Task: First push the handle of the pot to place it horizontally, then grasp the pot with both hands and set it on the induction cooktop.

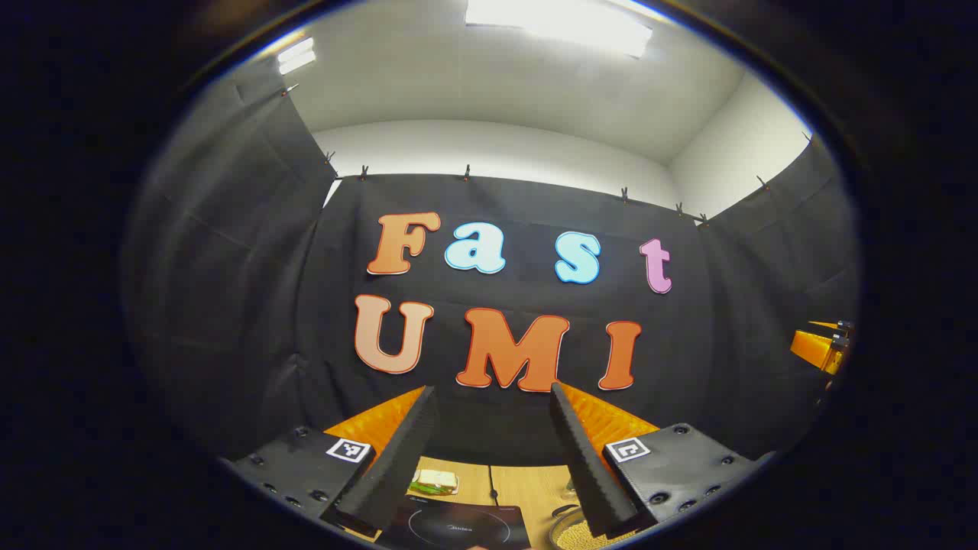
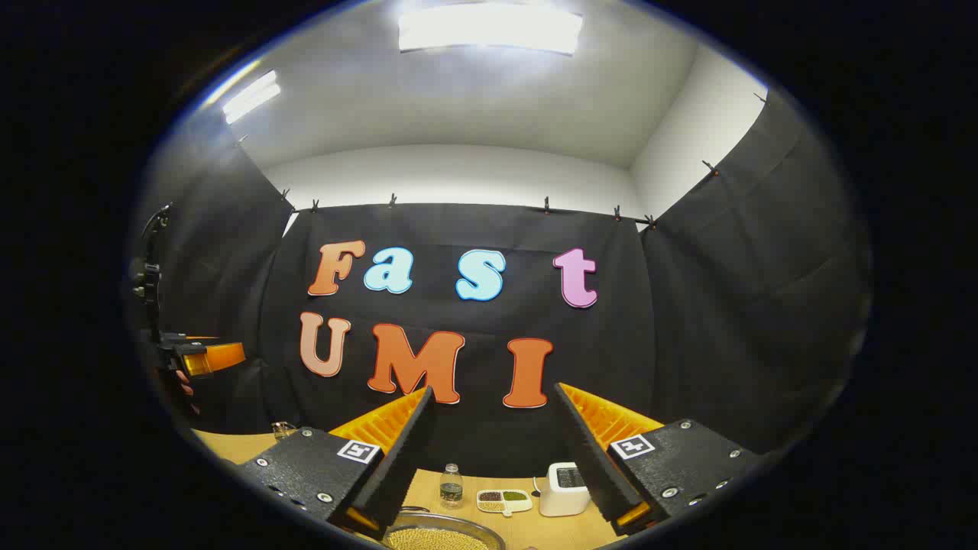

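Pot (image 2: 443,535) sits low at the bottom edge of the right gripper view, on the wooden counter (image 2: 229,447), its rim showing and its inside full of small pale grains. Same pot (image 1: 577,531) shows at the bottom right of the left gripper view, just right of the induction cooktop (image 1: 458,525), a dark flat slab with a ring marked on it. Whether pot and cooktop touch, cannot tell. Handle too small and cut off to judge.

Left gripper (image 1: 493,401) is held high, fingers spread wide, nothing between them. Right gripper (image 2: 493,401) likewise raised, fingers spread, pinching nothing. Both point toward the black booth wall, well above the counter.

Behind the cooktop in the left gripper view: a sandwich (image 1: 434,481) on the counter. In the right gripper view, beyond the pot: a small water bottle (image 2: 451,486) standing upright, a white divided dish (image 2: 504,500) with dark and green contents beside it, and a white toaster (image 2: 564,489) to its right.
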`<state>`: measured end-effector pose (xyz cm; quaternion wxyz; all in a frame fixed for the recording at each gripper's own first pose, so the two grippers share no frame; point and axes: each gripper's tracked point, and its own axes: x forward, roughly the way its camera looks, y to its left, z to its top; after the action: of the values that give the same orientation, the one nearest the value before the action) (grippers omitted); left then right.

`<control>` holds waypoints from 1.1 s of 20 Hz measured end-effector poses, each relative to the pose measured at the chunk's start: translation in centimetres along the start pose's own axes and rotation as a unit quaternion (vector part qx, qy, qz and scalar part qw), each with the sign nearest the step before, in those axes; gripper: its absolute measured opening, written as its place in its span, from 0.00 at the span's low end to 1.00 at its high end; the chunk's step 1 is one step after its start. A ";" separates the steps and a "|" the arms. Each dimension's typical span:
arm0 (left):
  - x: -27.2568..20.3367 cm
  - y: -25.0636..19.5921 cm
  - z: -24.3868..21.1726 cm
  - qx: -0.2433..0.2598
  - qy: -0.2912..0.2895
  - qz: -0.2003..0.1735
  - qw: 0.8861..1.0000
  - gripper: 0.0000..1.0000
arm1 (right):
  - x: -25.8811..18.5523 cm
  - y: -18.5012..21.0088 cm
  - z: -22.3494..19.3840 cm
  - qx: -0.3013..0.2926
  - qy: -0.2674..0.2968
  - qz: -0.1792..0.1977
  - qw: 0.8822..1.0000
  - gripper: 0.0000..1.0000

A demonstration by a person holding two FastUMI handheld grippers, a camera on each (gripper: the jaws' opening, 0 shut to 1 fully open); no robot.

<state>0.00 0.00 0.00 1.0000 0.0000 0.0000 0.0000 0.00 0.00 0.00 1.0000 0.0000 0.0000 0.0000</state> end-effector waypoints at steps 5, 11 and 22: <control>-0.7 -0.3 1.5 -0.025 -0.041 -0.039 0.998 0.97 | 0.9 0.7 -0.3 0.000 0.006 -0.002 1.000 0.94; -0.4 2.3 0.6 -0.041 -0.037 -0.009 0.998 0.97 | 1.4 2.5 -0.3 -0.003 -0.006 0.009 1.000 0.94; -0.3 3.6 0.0 -0.023 -0.028 -0.012 0.999 0.97 | 2.0 4.5 -0.7 -0.012 -0.006 0.019 1.000 0.93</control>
<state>-0.35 3.60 0.02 0.9993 -0.0231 -0.0282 -0.0116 2.04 4.48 -0.74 0.9997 -0.0120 -0.0059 0.0189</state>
